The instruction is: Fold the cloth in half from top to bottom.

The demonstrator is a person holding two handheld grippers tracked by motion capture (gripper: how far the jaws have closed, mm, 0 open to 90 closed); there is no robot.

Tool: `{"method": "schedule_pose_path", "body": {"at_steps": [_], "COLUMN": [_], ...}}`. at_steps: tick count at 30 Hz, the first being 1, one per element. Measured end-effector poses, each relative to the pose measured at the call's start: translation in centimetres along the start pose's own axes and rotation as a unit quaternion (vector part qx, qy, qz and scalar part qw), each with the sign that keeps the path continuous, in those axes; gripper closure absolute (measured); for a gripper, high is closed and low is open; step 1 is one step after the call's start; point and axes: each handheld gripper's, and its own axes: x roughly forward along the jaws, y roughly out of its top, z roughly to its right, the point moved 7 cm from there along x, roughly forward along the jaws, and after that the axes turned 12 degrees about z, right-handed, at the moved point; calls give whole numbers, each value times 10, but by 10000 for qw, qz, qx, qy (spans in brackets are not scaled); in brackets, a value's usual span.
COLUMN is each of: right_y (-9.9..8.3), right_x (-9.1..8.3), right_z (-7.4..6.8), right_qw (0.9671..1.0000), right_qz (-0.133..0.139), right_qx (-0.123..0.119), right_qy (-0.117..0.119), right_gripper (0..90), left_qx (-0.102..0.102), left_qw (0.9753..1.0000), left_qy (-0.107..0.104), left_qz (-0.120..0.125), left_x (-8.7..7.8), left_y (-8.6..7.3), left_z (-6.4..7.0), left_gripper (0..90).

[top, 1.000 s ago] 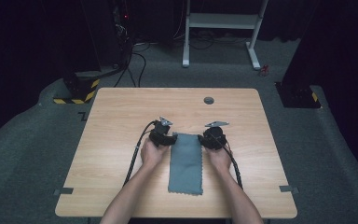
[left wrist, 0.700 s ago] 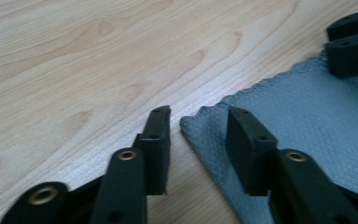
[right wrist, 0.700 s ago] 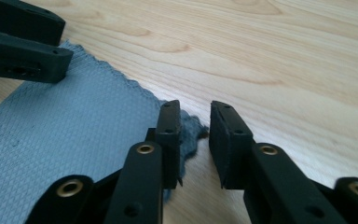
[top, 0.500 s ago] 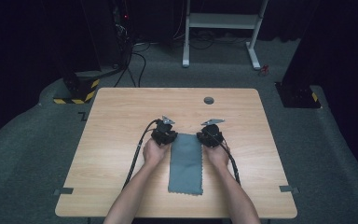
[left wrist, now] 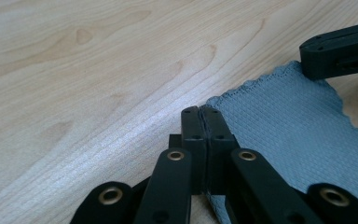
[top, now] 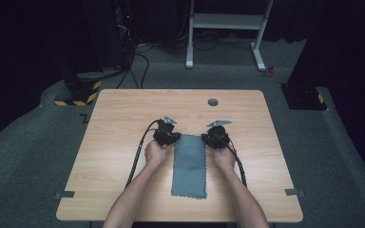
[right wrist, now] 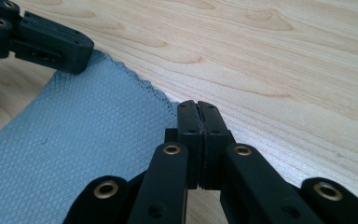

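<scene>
Up close, the left tool [left wrist: 200,114] and right tool [right wrist: 197,108] each sit pinched together on a far corner of the grey cloth [top: 189,164], diamond-textured, scalloped edges. From above, it lies flat, lengthwise mid-counter [top: 123,118], a dark disc [top: 213,102] beyond.

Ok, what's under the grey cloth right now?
The grey cloth lies flat on the wooden table, bare wood all around it. No bulge shows, but anything thin beneath would be covered.
</scene>
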Motion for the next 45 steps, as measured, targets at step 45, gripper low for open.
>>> {"method": "schedule_pose_path", "body": {"at_steps": [45], "right_y": [13], "right_x": [-16], "right_z": [-12], "right_qw": [9995], "right_qz": [2], "right_qx": [-235], "right_qy": [223], "right_gripper": [895], "left_qx": [297], "left_qw": [9990], "left_qy": [-309], "left_qz": [122], "left_x": [-19], "left_y": [9], "left_z": [7], "left_gripper": [890]}}
